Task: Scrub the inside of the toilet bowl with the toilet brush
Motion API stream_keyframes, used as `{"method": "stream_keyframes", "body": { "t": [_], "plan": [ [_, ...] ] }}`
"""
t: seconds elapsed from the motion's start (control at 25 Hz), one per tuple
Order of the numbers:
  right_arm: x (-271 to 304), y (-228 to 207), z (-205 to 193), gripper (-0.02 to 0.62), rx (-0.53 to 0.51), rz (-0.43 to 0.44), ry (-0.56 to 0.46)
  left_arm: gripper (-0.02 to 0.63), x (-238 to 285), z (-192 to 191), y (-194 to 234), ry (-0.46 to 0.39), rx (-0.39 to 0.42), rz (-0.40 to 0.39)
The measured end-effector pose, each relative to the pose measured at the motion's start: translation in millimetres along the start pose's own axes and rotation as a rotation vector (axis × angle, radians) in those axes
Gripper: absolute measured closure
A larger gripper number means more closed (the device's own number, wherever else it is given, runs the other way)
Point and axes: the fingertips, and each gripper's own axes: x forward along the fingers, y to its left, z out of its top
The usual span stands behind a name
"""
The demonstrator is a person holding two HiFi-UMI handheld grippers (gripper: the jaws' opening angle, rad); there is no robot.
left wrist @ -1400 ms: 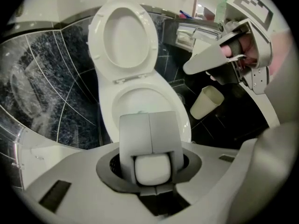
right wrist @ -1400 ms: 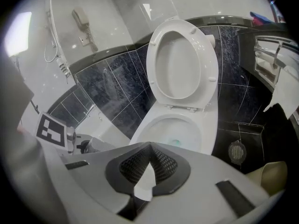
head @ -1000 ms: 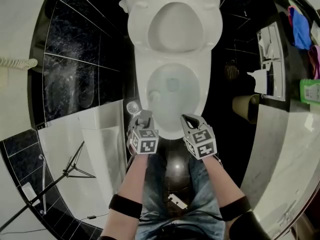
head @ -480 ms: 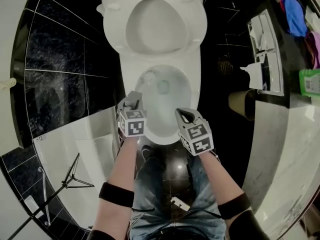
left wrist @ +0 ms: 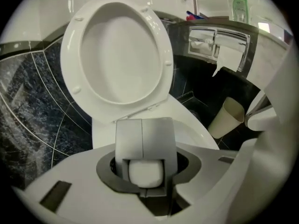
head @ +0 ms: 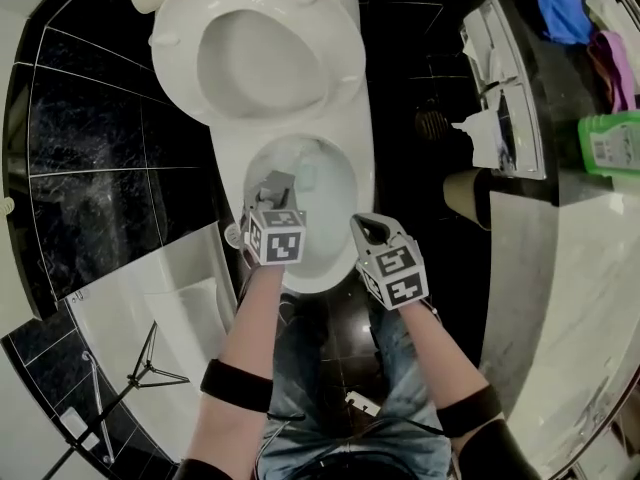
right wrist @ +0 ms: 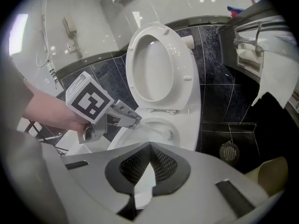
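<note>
The toilet bowl (head: 366, 183) is smooth, glossy white porcelain, oval, with its ring-shaped seat (left wrist: 161, 45) tipped up against the back. Around it are black tiles (head: 90, 118) with a cloudy marble vein and thin pale grout lines. The left gripper (head: 278, 181) reaches over the bowl's near rim, its flat grey fingers (left wrist: 128, 136) clamped on the rounded white plastic end of the toilet brush (left wrist: 146, 172). In the right gripper view the brush (right wrist: 166, 133) shows as a thin pale rod slanting down inside the bowl, its small head low toward the hinge end. The right gripper (head: 372, 230) hangs at the bowl's front rim, its ribbed dark pads closed tip to tip with nothing held. Against the dark wall is a shiny chrome paper holder (head: 500, 78) with a ragged torn sheet, and below it stands a tan tapered cup (left wrist: 226, 118).
</note>
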Motion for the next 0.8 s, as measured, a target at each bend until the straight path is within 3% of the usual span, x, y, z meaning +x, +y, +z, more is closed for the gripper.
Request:
{"method": "stream_keyframes", "body": {
  "t": [0.24,0.8],
  "plan": [
    [-19.1,-20.6,-3.2,0.589,0.016,-0.016,0.002,0.454,-6.1,-2.5,-55.2,0.020,0.029,-0.043],
    [-53.0,-9.2,0.6,0.589,0.015,0.005,0.028,0.454,-66.3,-66.1,-136.1,0.100,0.077,-0.148]
  ]
}}
